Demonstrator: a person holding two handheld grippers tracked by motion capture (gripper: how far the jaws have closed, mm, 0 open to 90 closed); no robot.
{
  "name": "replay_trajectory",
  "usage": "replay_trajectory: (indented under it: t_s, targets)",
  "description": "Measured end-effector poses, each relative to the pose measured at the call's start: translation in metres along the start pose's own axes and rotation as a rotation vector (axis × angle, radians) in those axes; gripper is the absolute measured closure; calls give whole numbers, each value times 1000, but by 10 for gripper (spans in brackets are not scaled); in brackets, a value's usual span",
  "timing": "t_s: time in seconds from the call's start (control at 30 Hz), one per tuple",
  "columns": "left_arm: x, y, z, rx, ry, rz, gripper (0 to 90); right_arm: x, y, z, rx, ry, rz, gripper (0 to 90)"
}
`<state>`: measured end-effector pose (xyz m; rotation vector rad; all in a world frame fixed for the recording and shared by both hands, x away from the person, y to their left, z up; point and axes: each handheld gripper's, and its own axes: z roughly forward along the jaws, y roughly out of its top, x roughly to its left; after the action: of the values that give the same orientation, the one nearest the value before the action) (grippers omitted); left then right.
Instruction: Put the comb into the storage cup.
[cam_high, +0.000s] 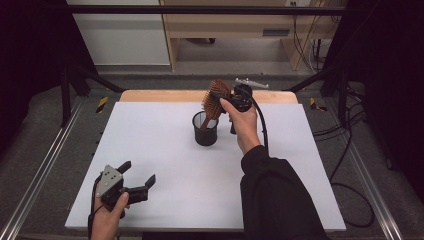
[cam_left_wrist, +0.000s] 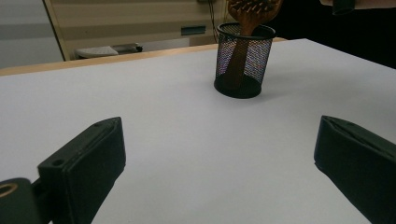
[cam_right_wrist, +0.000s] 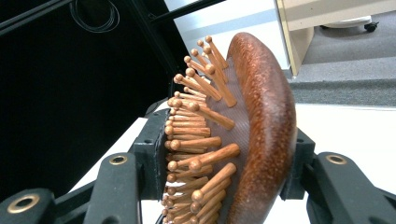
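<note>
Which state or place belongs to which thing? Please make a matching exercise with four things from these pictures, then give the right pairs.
Things:
1. wooden hairbrush
2. black mesh cup
3. left gripper
4. right gripper

States or places:
A. jaws wide apart with nothing between them, low over the near left part of the table
B. stands upright near the middle of the table
C. jaws on both sides of the brush head, above the cup
D. handle down inside the cup, bristled head above the rim

Pairs: 1-D, 2-B, 3-A, 4-C

Glossy wooden hairbrush (cam_right_wrist: 261, 121), black metal-mesh cup (cam_left_wrist: 244, 58), matt white table (cam_high: 165, 145)
</note>
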<state>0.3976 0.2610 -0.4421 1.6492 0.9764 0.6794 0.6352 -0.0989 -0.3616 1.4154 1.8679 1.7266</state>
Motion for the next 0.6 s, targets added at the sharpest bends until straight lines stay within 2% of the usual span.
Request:
replay_trajectory:
  t_s: [0.6]
  targets:
    - [0,0,0,0,-1,0,22,-13,-4,-4,1,-3,37,451]
